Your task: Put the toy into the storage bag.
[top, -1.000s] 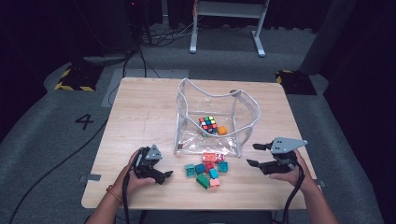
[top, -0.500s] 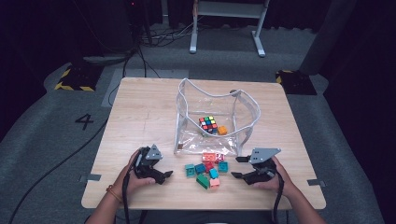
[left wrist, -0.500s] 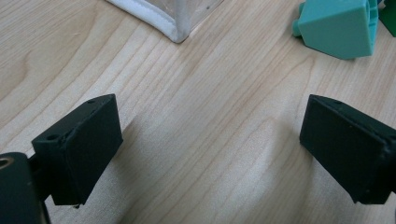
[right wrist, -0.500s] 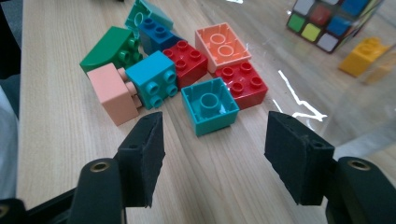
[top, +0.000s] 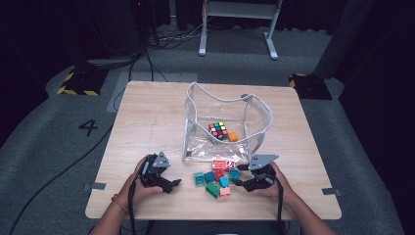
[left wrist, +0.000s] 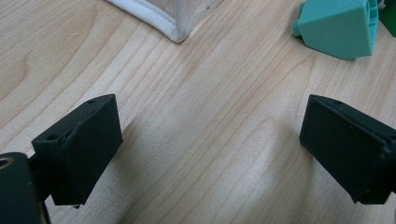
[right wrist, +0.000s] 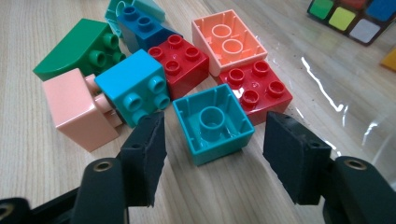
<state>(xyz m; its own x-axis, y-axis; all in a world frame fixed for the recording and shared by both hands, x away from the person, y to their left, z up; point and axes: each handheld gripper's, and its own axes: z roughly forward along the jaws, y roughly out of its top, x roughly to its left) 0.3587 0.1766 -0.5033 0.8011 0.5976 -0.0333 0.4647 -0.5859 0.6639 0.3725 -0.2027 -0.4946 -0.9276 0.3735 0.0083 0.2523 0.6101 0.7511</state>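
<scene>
The teal brick [right wrist: 213, 123] lies upside down on the table [right wrist: 42, 154], between the right gripper [right wrist: 212, 140] fingers [right wrist: 295, 156] but clear of both. Those fingers have just been closing and stand about half open, holding nothing. The left gripper [left wrist: 212, 149] fingers [left wrist: 84, 140] are wide apart over bare table, empty.

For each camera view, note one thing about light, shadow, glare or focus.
High view: table lit, surroundings dark. Left gripper view: soft jaw shadows on the wood, teal block sharp. Right gripper view: white glare streaks on the clear bag; upturned teal block crisp.
</scene>
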